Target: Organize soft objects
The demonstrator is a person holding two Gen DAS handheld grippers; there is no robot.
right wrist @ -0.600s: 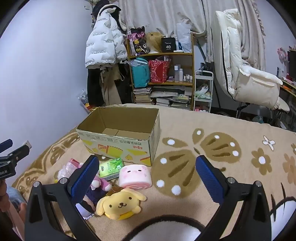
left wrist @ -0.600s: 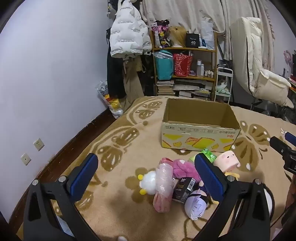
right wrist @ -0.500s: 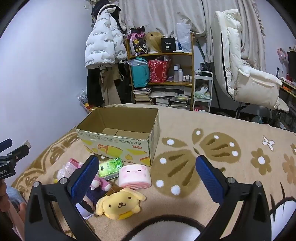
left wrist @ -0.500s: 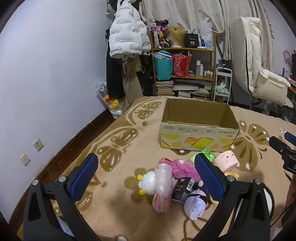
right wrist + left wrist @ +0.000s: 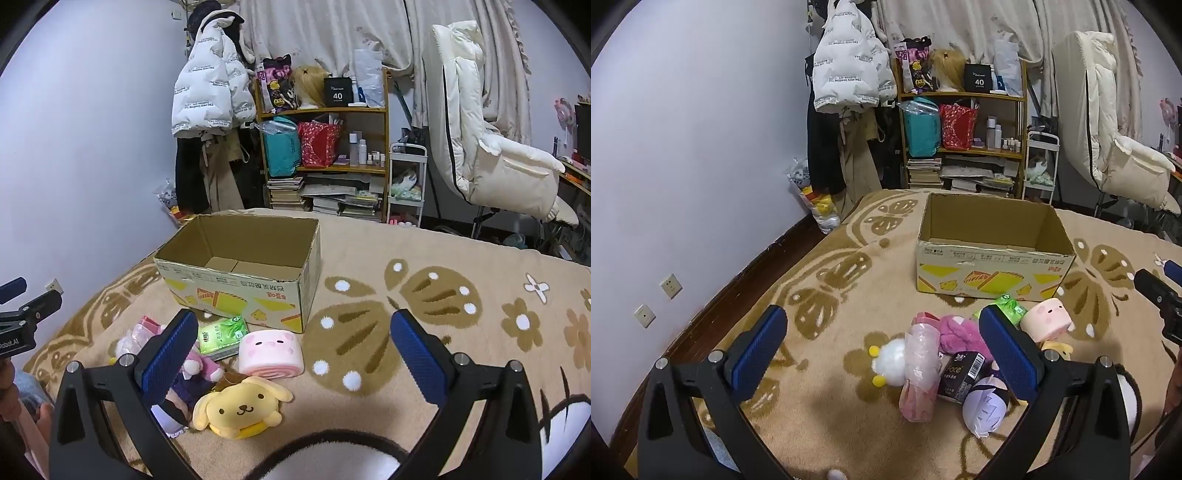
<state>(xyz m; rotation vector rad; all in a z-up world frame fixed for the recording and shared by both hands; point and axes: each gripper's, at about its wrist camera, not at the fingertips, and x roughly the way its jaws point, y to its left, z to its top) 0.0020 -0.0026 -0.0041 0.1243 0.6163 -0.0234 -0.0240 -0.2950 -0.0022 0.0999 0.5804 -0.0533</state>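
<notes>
An open empty cardboard box (image 5: pixel 993 273) (image 5: pixel 243 291) stands on the tan rug. In front of it lies a heap of soft things: a yellow dog plush (image 5: pixel 240 408), a pink roll plush (image 5: pixel 271 352) (image 5: pixel 1047 323), a green tissue pack (image 5: pixel 219 336), a pink fluffy toy (image 5: pixel 955 332), a white pompom toy (image 5: pixel 892 360), a pink wrapped pack (image 5: pixel 919 373), a black tissue pack (image 5: pixel 962 376) and a purple-haired doll (image 5: pixel 986 406). My left gripper (image 5: pixel 882 354) is open above the heap's left side. My right gripper (image 5: pixel 295 354) is open, hovering just right of the heap.
A cluttered wooden shelf (image 5: pixel 325 147) with books and bags stands at the back, a white puffer jacket (image 5: pixel 207 92) hangs left of it, and a white padded chair (image 5: pixel 495 147) is at the right. The wall with sockets (image 5: pixel 670 286) runs along the rug's left edge.
Both views shift only slightly; the grippers stay open and nothing in the heap has moved.
</notes>
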